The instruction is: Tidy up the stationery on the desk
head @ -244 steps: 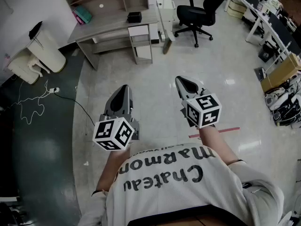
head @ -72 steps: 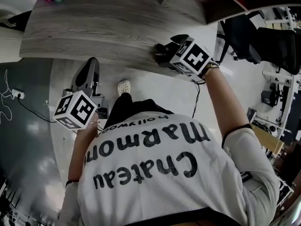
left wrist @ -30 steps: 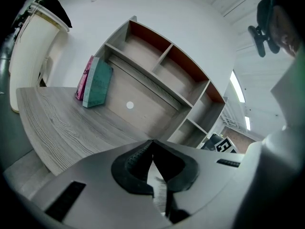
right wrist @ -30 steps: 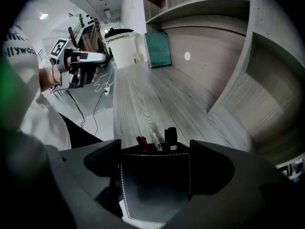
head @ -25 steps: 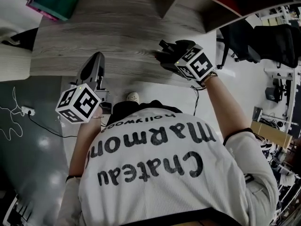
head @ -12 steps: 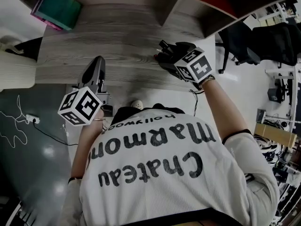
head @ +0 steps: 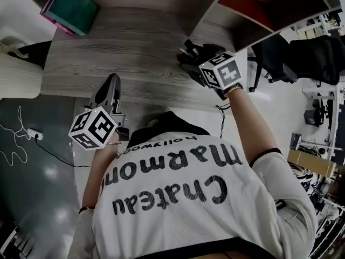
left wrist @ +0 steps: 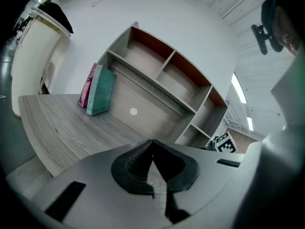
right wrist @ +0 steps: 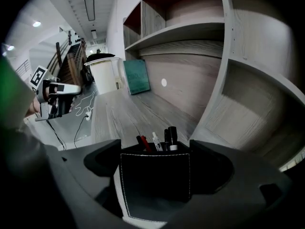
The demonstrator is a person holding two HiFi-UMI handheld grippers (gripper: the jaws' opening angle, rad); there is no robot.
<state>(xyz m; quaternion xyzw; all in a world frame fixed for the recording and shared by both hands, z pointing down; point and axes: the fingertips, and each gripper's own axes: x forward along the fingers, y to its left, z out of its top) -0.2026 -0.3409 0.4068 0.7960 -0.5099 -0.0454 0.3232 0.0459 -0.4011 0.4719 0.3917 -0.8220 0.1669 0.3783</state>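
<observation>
Since half a second ago the pen holder (right wrist: 155,180) has gone slightly deeper over the desk (head: 135,42). At left, teal books (head: 70,7) stand. The left gripper (head: 112,82), clenched on nothing, hangs at the near edge. The right gripper (head: 190,55) clamps the holder — pens (right wrist: 164,140) upright — beside the shelf unit (head: 237,9). Likely mid-placement; next, set it level, then release.

black white-stitched pen holder (right wrist: 155,185), teal book (head: 73,8)
</observation>
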